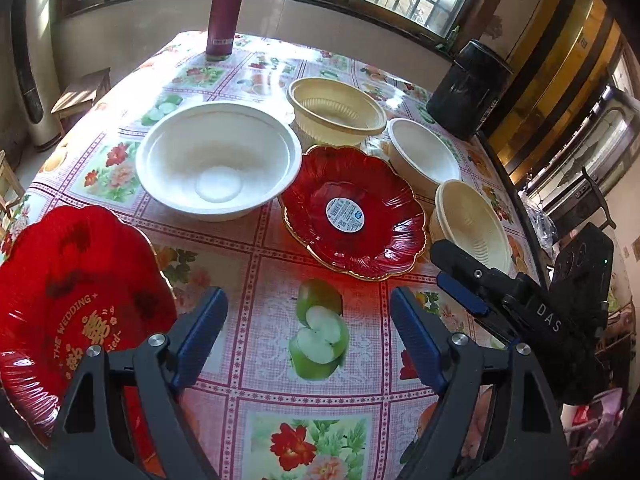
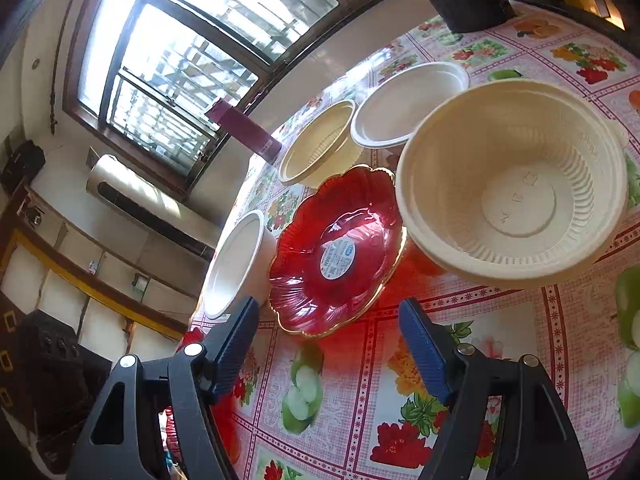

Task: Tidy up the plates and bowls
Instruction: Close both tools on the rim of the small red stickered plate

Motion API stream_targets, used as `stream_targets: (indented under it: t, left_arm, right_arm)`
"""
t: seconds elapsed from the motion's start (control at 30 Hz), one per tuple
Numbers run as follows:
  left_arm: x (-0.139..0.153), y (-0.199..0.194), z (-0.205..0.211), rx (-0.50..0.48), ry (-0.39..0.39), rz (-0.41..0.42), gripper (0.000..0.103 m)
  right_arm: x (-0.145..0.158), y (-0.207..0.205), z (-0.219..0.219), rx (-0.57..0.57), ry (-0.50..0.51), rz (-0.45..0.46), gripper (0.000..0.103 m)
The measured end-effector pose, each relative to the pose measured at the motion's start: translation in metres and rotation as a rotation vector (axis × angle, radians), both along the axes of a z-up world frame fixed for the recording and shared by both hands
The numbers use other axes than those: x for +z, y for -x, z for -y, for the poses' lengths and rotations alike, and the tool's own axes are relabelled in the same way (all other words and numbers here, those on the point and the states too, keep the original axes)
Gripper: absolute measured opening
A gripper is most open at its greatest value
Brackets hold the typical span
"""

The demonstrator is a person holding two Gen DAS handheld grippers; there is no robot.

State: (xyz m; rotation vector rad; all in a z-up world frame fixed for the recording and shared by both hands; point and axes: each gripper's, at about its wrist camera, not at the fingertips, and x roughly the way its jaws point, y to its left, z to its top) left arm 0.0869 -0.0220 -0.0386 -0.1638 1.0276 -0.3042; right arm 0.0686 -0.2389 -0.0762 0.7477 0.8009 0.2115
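- The left hand-held gripper (image 1: 308, 334) is wide open. Nothing is between its blue ridged pads, only the flowery cloth on the surface (image 1: 276, 264).
- The right hand-held gripper (image 2: 328, 332) is wide open too and holds nothing. In the left wrist view only its dark tips show at the right side, near a cream bowl.
- A red plate with gold writing (image 1: 68, 296) lies just beside the left hand-held gripper. The picture edge and the black gripper arm cut it off. Only the left wrist view shows it well; in the other view just a bit of red peeks out at the bottom.
- A second red plate (image 1: 354, 212) with a wavy gold rim and a round sticker sits in the middle of the surface. It looks shiny and see-through.
- The big white bowl (image 1: 218, 160) is smooth and sits left of that plate. In the right wrist view it is seen from the side and partly hidden by a gripper pad.
- A ribbed cream bowl (image 2: 516, 184) looks huge in the right wrist view. In the left view it is small and partly hidden.
- Another ribbed cream bowl (image 1: 336, 110) and a small white bowl (image 1: 424, 154) sit behind the plate.
- A tall purple bottle (image 1: 225, 12) stands at the far edge. Its top is cut off.
- A black bin (image 1: 468, 88) stands at the far right corner.
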Motion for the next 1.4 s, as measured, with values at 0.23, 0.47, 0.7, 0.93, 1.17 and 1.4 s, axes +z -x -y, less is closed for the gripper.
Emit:
stream_targets:
  t: [0.23,0.47,0.7,0.93,1.17,1.4]
  left_arm:
    - [-0.031,-0.039,0.007,0.052,0.078,-0.143,0.084]
    - [-0.046,-0.069,0.007,0.066,0.048,-0.182,0.083]
    - [-0.053,-0.07,0.007,0.051,0.109,-0.236,0.077]
    - [-0.057,-0.081,0.018,0.023,0.087,-0.242,0.042]
    - [-0.058,-0.086,0.013,0.034,0.073,-0.229,0.021]
    - [-0.057,-0.078,0.011,0.022,0.062,-0.224,0.016]
  right_arm:
    - [-0.024,-0.023,0.029,-0.073,-0.119,-0.074,0.075]
    - [-0.033,-0.039,0.031,-0.084,-0.152,-0.099,0.068]
    - [-0.039,-0.044,0.028,-0.078,-0.153,-0.105,0.052]
    - [-0.043,-0.044,0.028,-0.072,-0.146,-0.116,0.034]
    - [-0.052,-0.045,0.028,-0.073,-0.133,-0.142,0.012]
    - [-0.049,-0.037,0.027,-0.087,-0.112,-0.145,0.012]
